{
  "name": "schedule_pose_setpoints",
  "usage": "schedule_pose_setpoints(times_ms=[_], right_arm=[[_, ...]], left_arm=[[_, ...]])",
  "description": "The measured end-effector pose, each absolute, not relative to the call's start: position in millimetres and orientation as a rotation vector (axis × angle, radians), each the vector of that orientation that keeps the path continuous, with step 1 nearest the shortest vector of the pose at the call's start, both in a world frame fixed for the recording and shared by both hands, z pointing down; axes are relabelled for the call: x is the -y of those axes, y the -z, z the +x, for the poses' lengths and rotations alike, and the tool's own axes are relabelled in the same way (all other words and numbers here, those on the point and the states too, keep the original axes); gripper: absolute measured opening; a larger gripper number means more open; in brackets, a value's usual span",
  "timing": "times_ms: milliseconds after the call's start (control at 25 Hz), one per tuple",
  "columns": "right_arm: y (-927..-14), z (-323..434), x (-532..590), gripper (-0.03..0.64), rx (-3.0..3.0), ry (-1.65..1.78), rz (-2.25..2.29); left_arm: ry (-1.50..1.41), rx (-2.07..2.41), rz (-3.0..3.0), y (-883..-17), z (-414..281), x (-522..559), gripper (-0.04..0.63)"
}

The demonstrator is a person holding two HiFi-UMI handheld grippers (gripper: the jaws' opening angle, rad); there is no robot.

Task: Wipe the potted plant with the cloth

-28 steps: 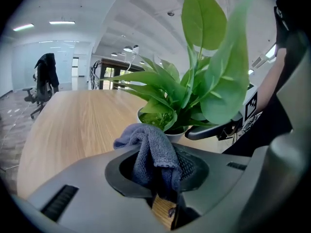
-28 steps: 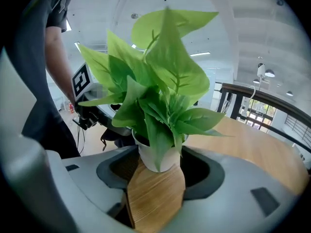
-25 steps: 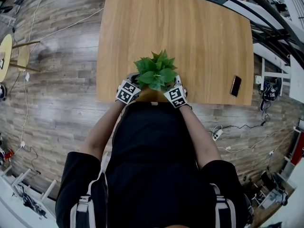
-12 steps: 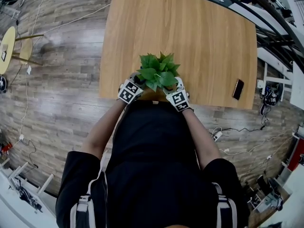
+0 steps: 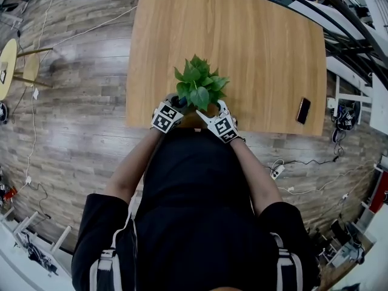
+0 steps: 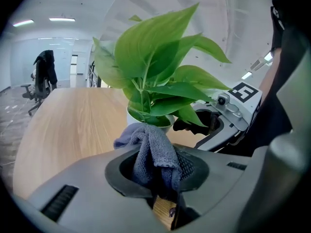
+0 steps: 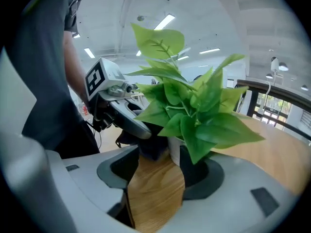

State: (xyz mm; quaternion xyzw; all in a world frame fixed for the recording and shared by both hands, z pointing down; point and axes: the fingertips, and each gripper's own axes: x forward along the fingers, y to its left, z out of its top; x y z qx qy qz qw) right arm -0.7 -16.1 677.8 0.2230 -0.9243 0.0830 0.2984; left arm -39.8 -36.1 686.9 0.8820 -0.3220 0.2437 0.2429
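A leafy green potted plant (image 5: 197,86) in a small white pot (image 6: 149,124) stands near the wooden table's (image 5: 254,47) front edge. My left gripper (image 5: 167,115) is at the pot's left, shut on a bunched grey-blue cloth (image 6: 154,152) that reaches up to the pot's rim. In the left gripper view that gripper (image 6: 158,171) shows the cloth filling its jaws. My right gripper (image 5: 219,125) is at the pot's right. In its own view the right gripper (image 7: 158,174) stands open, with the pot (image 7: 175,154) close by its right jaw and the dark cloth (image 7: 151,147) behind the gap.
A black phone (image 5: 301,110) lies near the table's front right edge. The person stands against the front edge. A round yellow side table (image 5: 7,65) and cables are on the wood floor at the left. A railing runs past the table's far right.
The plant's foliage has shifted a little left and away. The right gripper has swung slightly left toward the pot. The left gripper has stayed at the pot with the cloth.
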Motion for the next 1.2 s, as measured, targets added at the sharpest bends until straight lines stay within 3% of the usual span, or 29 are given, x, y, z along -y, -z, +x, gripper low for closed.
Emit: schedule_pose_setpoints(times_ms=[200, 600, 1200], right_arm=[[-692.3, 36.7, 32.7, 0.25, 2.382, -0.306, 0.754], [-679.2, 28.0, 66.7, 0.251, 2.389, -0.066, 0.627], [-681.7, 17.2, 73.7, 0.25, 2.421, -0.261, 0.718]], left_arm=[[-0.618, 0.939, 2.309, -691.4, -51.1, 41.6, 0.114], [-0.589, 0.988, 2.368, -683.9, -53.4, 57.0, 0.114], [-0.612, 0.898, 2.444, -683.2, -35.3, 34.4, 0.112]])
